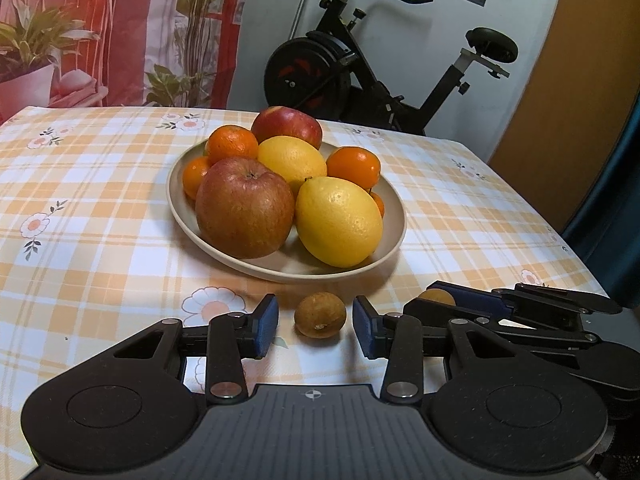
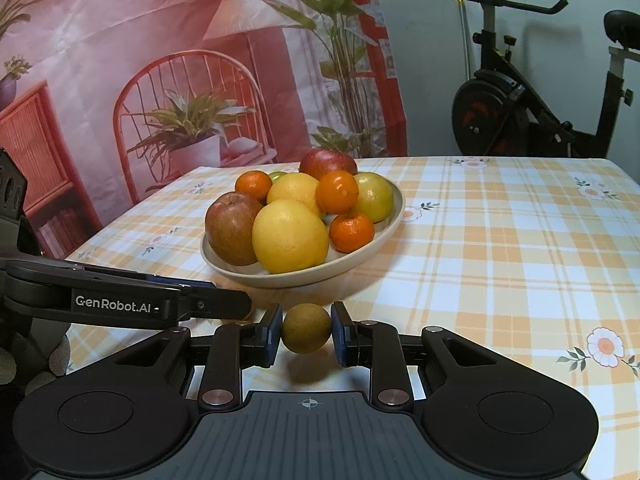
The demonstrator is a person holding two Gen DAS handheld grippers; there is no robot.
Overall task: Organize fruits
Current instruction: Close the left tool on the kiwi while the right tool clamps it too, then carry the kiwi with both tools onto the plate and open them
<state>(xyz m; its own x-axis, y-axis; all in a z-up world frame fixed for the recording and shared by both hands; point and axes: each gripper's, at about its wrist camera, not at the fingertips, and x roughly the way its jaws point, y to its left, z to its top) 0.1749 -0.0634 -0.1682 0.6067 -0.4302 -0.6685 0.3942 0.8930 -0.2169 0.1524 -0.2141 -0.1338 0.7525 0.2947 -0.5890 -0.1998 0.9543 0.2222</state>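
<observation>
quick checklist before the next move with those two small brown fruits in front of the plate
1. Right gripper shut on its small round brown fruit: ok.
2. Left gripper gripping the other small brown fruit: not ok, pads not touching it.
3. That fruit centred between the left pads: ok.
4. Free spot on the beige round plate: not ok, it looks crowded with apples, lemons and mandarins.
5. Held fruit lifted clear of the checked tablecloth: cannot tell.
</observation>
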